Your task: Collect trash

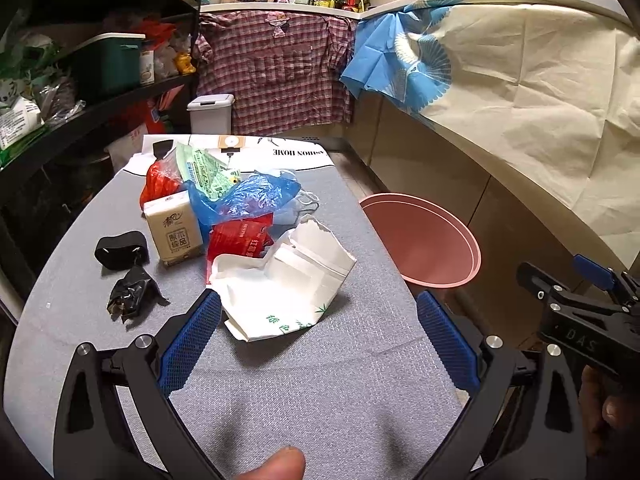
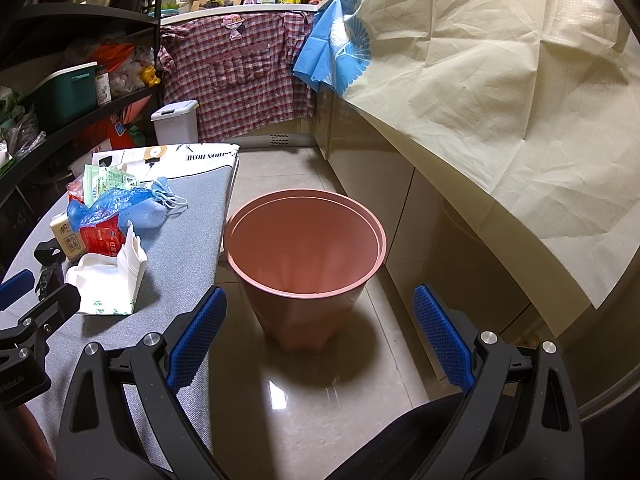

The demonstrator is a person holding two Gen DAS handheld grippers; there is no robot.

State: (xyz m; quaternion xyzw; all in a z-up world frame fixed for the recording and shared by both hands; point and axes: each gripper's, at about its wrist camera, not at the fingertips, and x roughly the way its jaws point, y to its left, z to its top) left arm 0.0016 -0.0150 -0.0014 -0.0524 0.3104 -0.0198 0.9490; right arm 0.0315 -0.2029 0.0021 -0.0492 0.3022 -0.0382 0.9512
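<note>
A heap of trash lies on the grey table (image 1: 320,380): a white torn paper bag (image 1: 288,280) nearest, a red wrapper (image 1: 240,240), a blue plastic bag (image 1: 248,196), a tissue pack (image 1: 174,232), a green packet (image 1: 200,168), black scraps (image 1: 132,294). My left gripper (image 1: 316,312) is open and empty, just short of the white bag. A pink bin (image 2: 304,248) stands on the floor right of the table. My right gripper (image 2: 320,308) is open and empty, over the floor in front of the bin. The white bag also shows in the right wrist view (image 2: 108,280).
A black shelf rack (image 1: 80,80) with boxes stands left. A small white lidded bin (image 1: 210,114) and a hanging plaid shirt (image 1: 276,72) are behind the table. A counter draped in cream cloth (image 2: 500,100) runs along the right. A white printed sheet (image 1: 256,152) lies at the table's far end.
</note>
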